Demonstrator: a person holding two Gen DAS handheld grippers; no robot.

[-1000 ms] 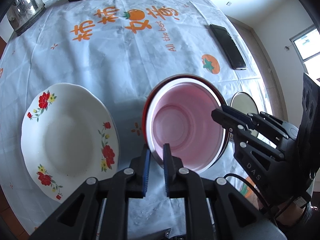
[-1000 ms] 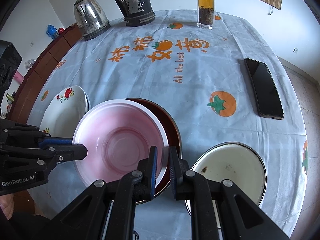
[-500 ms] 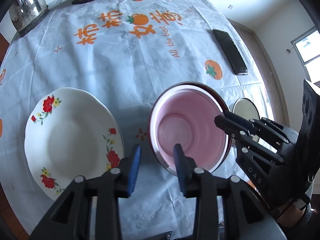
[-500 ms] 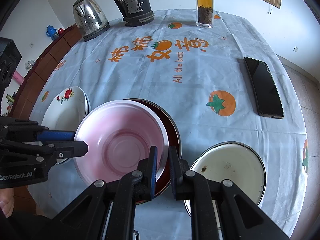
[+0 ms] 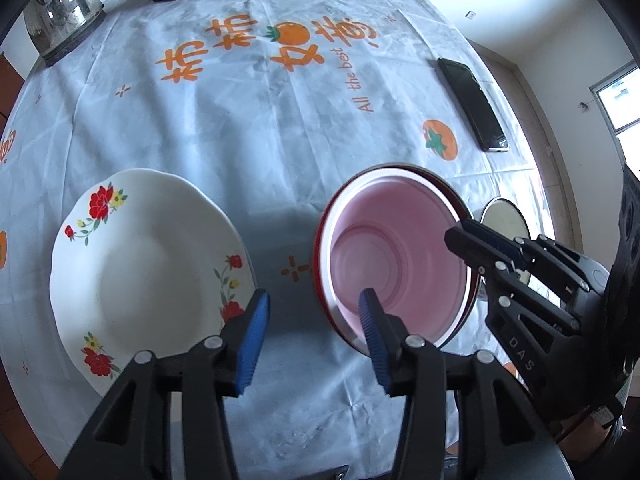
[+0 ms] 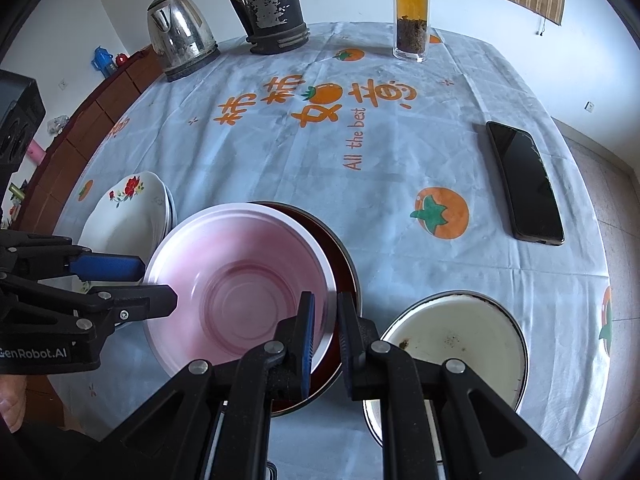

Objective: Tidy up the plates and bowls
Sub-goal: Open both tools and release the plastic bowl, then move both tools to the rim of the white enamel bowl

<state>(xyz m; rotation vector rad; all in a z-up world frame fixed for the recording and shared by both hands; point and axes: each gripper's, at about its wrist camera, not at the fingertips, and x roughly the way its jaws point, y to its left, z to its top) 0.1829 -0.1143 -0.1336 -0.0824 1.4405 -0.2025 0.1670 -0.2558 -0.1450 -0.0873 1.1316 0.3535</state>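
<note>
A round table covered by a pale blue tablecloth (image 6: 280,168) printed with orange characters, persimmons and "All the best" carries everything. At the far edge stand a steel electric kettle (image 6: 180,36), a black thermos jug (image 6: 272,4) and a glass tea bottle (image 6: 410,12). A black phone (image 6: 524,182) lies flat towards the right. Near the front edge, a stack of white floral plates (image 5: 148,264) sits on the left, a dark red bowl (image 6: 340,252) in the middle, and a white enamel bowl (image 6: 460,336) on the right.
</note>
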